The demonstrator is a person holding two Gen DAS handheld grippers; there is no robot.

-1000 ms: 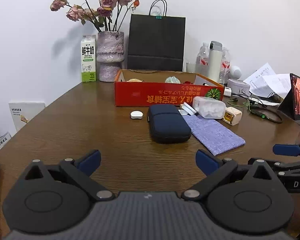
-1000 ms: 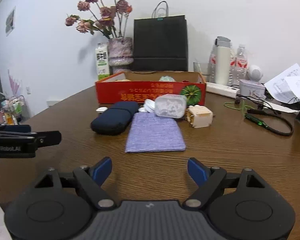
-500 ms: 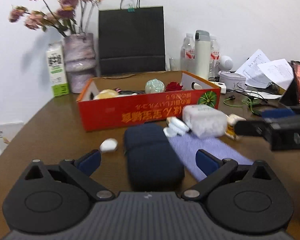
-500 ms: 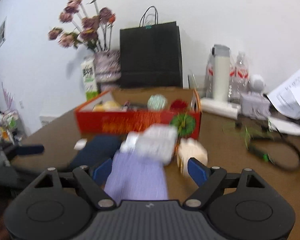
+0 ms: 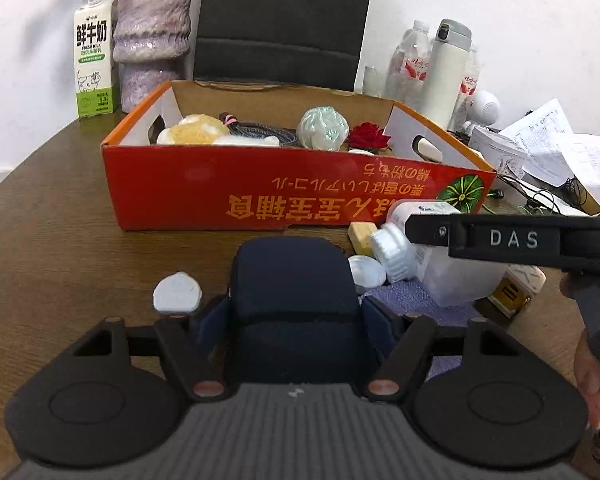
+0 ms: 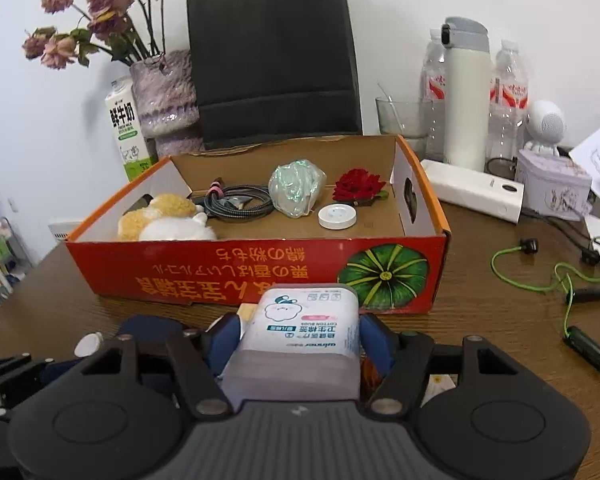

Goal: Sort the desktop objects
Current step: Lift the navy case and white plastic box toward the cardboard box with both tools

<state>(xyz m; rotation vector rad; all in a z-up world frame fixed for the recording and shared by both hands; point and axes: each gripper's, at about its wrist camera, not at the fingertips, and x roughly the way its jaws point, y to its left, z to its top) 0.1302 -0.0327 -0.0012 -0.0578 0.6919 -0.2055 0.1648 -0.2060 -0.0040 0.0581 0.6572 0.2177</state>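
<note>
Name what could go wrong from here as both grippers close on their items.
The left gripper, its jaws just closing around the navy case, sits beside a small white pebble-like item that a finger could knock. The right gripper straddles the cotton swab box close to the red carton; lifting forward could bump its wall.

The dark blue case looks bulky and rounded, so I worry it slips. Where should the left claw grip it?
Grip the dark blue case across its two long side walls, coming from its near end. Its length runs away from the left claw, whose jaws already flank those sides.
</note>
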